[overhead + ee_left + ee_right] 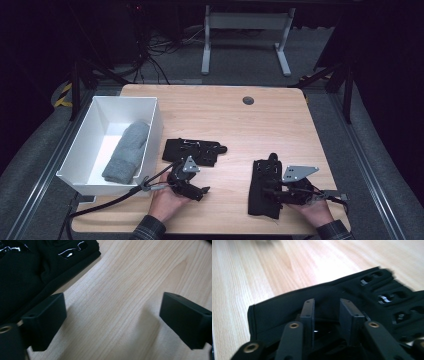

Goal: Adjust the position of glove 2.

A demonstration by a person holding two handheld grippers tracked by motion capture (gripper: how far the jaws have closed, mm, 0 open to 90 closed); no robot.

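Observation:
Two black fingerless gloves lie on the wooden table (260, 130). One glove (195, 150) lies near the middle, just beyond my left gripper (203, 190). In the left gripper view that gripper (112, 307) is open over bare wood, with the glove (22, 272) at the upper left beside one jaw. The other glove (264, 187) lies at the front right under my right gripper (270, 192). In the right gripper view the right gripper (327, 302) hovers low over this glove (372, 295), its jaws a narrow gap apart and not pinching the cloth.
A white bin (125, 99) stands at the table's left edge with a grey knitted mitten (127, 150) inside. A round cable hole (248, 100) sits near the far edge. Beyond the table stands a white desk frame (245, 30).

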